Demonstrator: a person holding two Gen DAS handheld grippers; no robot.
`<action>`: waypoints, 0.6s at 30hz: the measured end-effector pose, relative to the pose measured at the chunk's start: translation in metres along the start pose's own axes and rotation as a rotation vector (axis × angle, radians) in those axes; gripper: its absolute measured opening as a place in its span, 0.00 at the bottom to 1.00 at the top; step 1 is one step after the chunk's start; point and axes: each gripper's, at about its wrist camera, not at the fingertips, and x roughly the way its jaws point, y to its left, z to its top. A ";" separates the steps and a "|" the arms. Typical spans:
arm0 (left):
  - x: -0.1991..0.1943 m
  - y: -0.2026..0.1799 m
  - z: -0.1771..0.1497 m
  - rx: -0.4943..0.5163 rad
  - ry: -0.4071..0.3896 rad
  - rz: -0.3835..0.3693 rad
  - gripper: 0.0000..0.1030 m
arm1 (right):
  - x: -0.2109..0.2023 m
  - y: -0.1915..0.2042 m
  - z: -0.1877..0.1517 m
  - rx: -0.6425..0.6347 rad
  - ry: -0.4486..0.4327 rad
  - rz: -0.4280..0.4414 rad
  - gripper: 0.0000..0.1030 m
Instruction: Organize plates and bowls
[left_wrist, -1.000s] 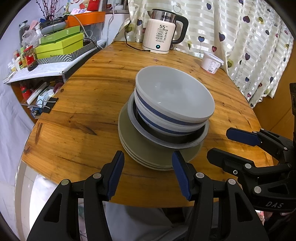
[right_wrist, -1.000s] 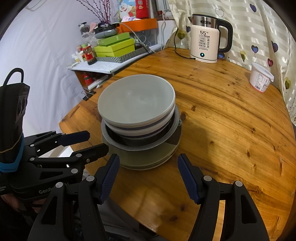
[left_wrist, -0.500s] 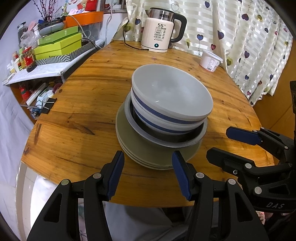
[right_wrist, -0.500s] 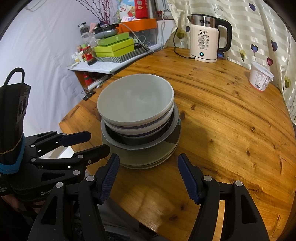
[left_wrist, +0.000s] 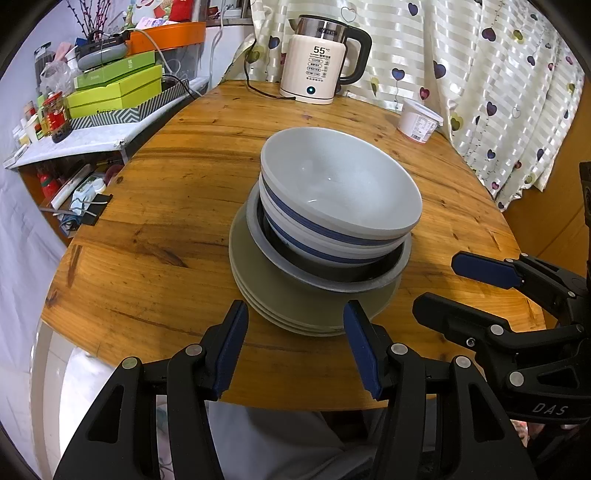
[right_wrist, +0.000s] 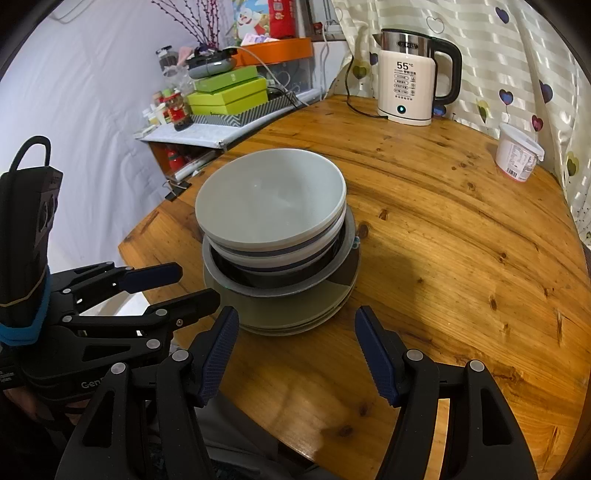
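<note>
A stack stands on the round wooden table: grey-green plates at the bottom, a dark grey-rimmed bowl on them, and white blue-striped bowls nested on top. The stack also shows in the right wrist view. My left gripper is open and empty, just in front of the plates' near edge. My right gripper is open and empty, near the stack's front right; it also shows in the left wrist view. The left gripper shows in the right wrist view.
A white electric kettle with its cord stands at the table's far edge. A white tub stands at the far right by the heart-patterned curtain. A cluttered side shelf with green boxes is on the left.
Both grippers stay open and nearly still. The left wrist view has shifted slightly; the stack sits about where it was.
</note>
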 end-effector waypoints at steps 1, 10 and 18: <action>0.000 -0.001 0.000 0.000 0.001 0.000 0.53 | 0.000 0.000 0.000 0.000 0.000 0.000 0.64; -0.001 -0.001 0.000 0.001 0.000 0.001 0.53 | 0.000 0.000 0.000 0.000 -0.001 0.000 0.64; 0.000 -0.004 -0.002 0.006 0.007 0.008 0.53 | -0.001 0.000 0.000 0.000 -0.002 0.001 0.64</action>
